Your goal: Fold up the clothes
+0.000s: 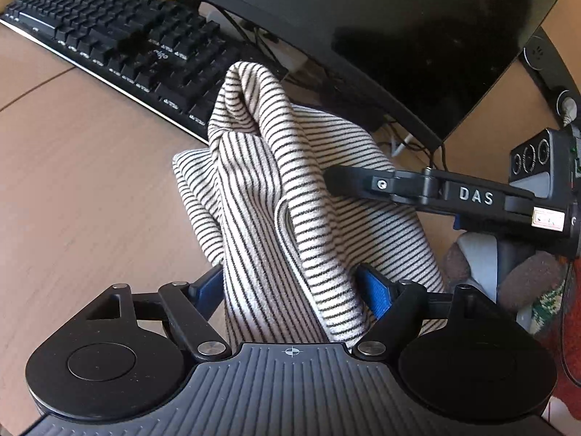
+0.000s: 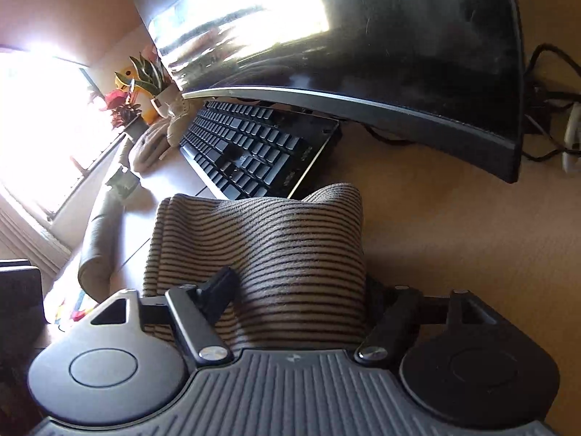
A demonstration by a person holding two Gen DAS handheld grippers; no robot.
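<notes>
A cream garment with thin black stripes [image 1: 261, 167] hangs bunched above a wooden desk [image 1: 80, 189]. In the left wrist view a thick fold of it fills the gap between the blue pads [image 1: 376, 296] of my left gripper [image 1: 290, 290], which is shut on it. My right gripper [image 1: 337, 181], black and marked DAS, comes in from the right and holds the cloth higher up. The right wrist view shows the same striped garment [image 2: 290, 239] bunched between the black fingers [image 2: 218, 290] of my right gripper [image 2: 297, 290], shut on it. The garment's far end droops toward the desk.
A black keyboard [image 1: 109, 36] lies just behind the garment, under a wide curved monitor [image 1: 399, 29]. Cables [image 1: 406, 141] and a socket strip [image 1: 559, 87] are at the back right. Potted plants [image 2: 152, 87] and a window are far left. Bare desk [image 2: 454, 239] extends right.
</notes>
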